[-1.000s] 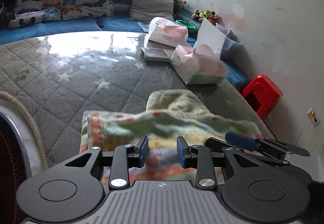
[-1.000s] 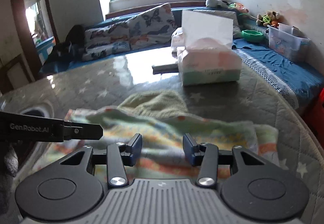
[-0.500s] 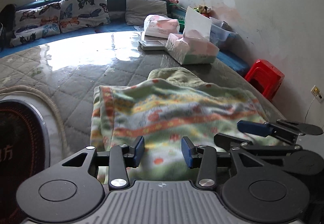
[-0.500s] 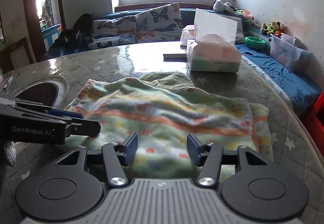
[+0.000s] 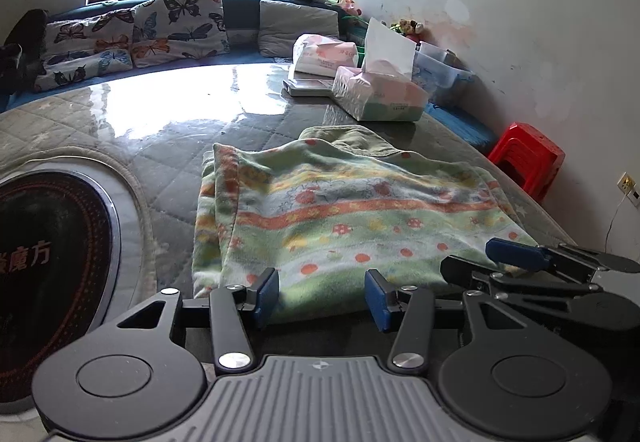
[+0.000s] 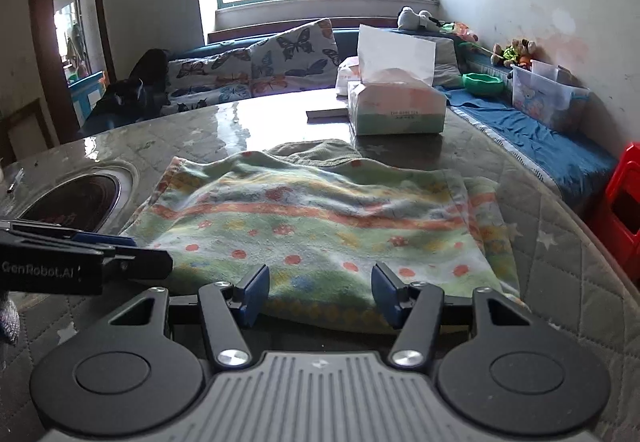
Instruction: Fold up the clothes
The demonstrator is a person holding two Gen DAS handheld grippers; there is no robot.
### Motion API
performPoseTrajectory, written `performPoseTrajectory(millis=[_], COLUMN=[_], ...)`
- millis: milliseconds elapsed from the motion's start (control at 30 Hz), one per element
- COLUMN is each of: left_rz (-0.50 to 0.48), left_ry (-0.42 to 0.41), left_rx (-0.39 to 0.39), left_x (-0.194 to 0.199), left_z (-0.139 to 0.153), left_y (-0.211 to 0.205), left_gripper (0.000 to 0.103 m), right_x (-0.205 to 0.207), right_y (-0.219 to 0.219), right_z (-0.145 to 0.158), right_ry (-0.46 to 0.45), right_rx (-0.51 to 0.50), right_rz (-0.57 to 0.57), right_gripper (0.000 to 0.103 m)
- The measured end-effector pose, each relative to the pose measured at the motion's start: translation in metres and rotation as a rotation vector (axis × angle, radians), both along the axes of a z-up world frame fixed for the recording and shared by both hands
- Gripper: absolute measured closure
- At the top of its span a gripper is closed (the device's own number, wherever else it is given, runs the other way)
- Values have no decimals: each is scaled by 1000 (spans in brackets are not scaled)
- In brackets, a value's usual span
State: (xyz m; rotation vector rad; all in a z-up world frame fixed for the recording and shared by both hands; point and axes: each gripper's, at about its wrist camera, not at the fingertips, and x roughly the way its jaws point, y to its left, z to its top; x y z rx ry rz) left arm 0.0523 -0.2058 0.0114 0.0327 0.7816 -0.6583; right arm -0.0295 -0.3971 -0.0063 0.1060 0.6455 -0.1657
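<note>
A green towel with orange stripes and red dots (image 5: 344, 218) (image 6: 320, 226) lies folded flat on the quilted grey table. An olive green cloth (image 5: 352, 138) (image 6: 316, 152) sticks out from under its far edge. My left gripper (image 5: 322, 296) hovers open just short of the towel's near edge, nothing between its blue pads. My right gripper (image 6: 320, 296) is open too, at the same near edge further right. In the left wrist view the right gripper (image 5: 540, 266) shows at the right, and in the right wrist view the left gripper (image 6: 80, 254) shows at the left.
A tissue pack (image 5: 378, 94) (image 6: 396, 106), a second pack (image 5: 324, 56) and a flat grey device (image 5: 308, 86) sit at the table's far side. A round black cooktop (image 5: 48, 262) (image 6: 74, 198) is set into the table at left. A red stool (image 5: 528, 158) stands right.
Both grippers have drawn back toward the near edge and opened wider. The towel, bunched and lifted a second ago, now lies flat and spread out.
</note>
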Motion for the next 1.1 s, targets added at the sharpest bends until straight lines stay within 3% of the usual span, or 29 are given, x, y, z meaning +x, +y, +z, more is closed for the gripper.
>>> performPoseTrajectory(millis=[400,500,600,1100], left_rz=[9,7,6,15], left_ry=[6,7,17,5], left_rx=[15,20,19,63], left_x=[-7,-9,-12,-31], left_z=[-4,-2,0,3], left_y=[0,0,2,6], left_gripper=[47,45,40,2], right_x=[-6,-5,-10,-25], right_y=[-18,-19,-16,-4], right_z=[-5,-9,-7,-3], right_ry=[21,32,28,37], right_rx=[34,38,39,21], right_rz=[-69,-65,-52,-101], right_gripper=[45,41,28,0])
